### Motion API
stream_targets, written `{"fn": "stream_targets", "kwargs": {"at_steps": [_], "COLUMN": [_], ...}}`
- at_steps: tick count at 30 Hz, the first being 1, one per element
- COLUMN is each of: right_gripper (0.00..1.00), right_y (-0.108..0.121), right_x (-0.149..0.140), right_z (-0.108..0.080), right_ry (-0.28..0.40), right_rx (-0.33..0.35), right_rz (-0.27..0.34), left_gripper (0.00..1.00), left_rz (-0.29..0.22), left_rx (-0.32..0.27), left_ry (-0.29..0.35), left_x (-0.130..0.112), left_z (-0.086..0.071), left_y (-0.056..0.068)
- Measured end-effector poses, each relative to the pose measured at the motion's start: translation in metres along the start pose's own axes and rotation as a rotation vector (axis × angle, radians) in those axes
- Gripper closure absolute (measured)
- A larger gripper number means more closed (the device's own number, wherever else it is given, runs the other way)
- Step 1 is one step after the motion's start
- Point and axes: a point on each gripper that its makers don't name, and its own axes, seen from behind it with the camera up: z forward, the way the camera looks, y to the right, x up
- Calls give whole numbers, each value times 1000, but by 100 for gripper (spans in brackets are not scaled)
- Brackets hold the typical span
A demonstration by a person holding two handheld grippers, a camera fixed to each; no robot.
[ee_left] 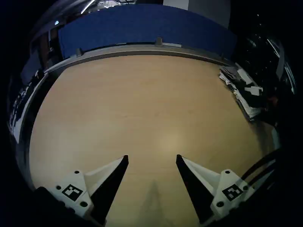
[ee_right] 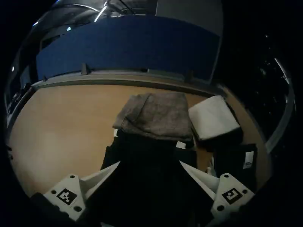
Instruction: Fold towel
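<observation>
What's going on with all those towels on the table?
Someone is using two tools to fold towels at a wooden table. The left hand-held gripper is open over bare tabletop, holding nothing. The right hand-held gripper is open too, with a dark cloth lying between its fingers. Just past that sit a folded grey towel and a folded white towel.

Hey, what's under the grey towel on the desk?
Dark cloth lies under the grey towel and sticks out toward the camera, with white slivers at the towel's edge. What lies under the towel's middle, and how many layers, is covered.
</observation>
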Motion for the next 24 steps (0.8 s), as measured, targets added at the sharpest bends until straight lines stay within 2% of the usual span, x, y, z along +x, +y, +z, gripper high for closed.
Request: {"fn": "stream_targets", "kwargs": {"at_steps": [5, 9, 15, 24], "right_gripper": [0, 0, 0, 0], "right_y": [0, -4, -10, -15], "right_x": [13, 11, -9, -53], "right_z": [-19, -36, -55, -56], "right_ry": [49, 69, 73, 17], "right_rx": [-10, -15, -28, -33], "right_rz": [7, 6, 13, 4], "left_gripper": [6, 6, 6, 6], "left_rz": [0, -1, 0, 7], "left_rx": [-2, -6, -10, -10], "left_ry": [4, 7, 6, 7], "left_x": [3, 4, 2, 0], "left_z": [0, 0, 0, -4], "left_y": [1, 1, 3, 3]}}
